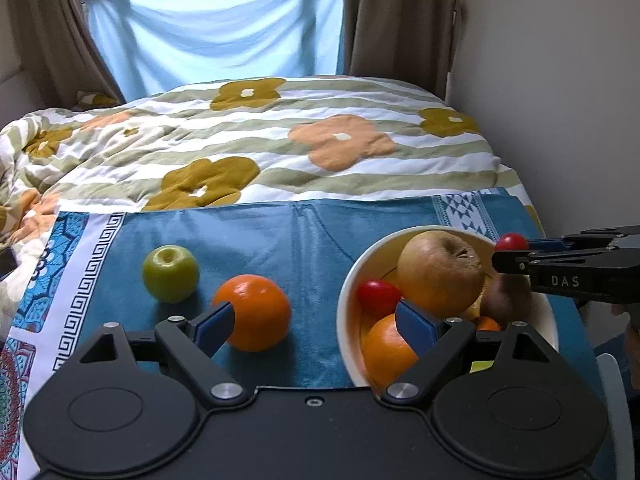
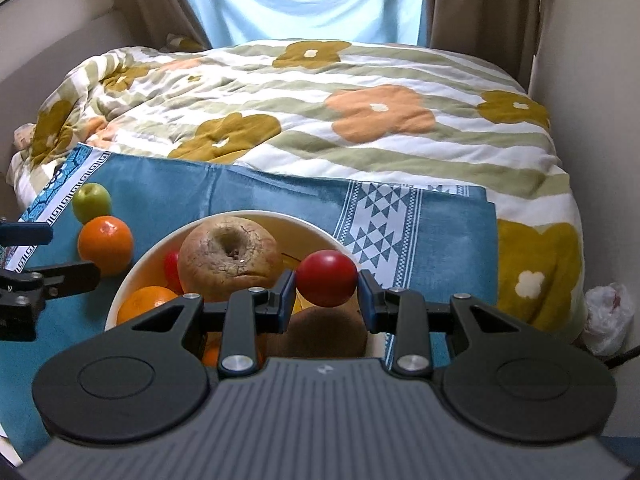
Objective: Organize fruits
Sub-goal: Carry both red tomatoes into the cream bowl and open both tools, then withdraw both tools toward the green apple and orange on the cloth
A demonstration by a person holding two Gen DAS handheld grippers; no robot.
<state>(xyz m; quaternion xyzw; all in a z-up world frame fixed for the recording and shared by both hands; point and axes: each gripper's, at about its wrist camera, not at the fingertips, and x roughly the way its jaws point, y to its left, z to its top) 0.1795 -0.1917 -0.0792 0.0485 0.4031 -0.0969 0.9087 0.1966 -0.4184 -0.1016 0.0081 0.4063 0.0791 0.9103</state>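
- I have the right gripper [image 2: 327, 296] clamped on a small red fruit [image 2: 327, 278], both pads pressing its sides; the fruit hangs clear above the white bowl [image 2: 120, 292].
- In the left wrist view the same red fruit [image 1: 511, 242] sits over the bowl's far right rim [image 1: 456, 229], so I judge the coming release needs a short move toward the bowl's middle, down and to the left.
- Bowl contents: a large brownish apple [image 2: 228, 252], an orange [image 1: 386, 350], a second red fruit [image 1: 378, 296] and a brown fruit [image 2: 328, 334] directly beneath the jaws.
- I hold the left gripper [image 1: 316, 320] released, jaws wide, nothing between the pads.
- A loose orange [image 1: 256, 312] touches or lies just beside its left pad [image 1: 214, 326]; the green apple [image 1: 171, 273] lies farther left on the blue cloth [image 1: 280, 232].
- The left gripper is nearer both loose fruits; I judge the orange its next target, offset left of the jaw centre.
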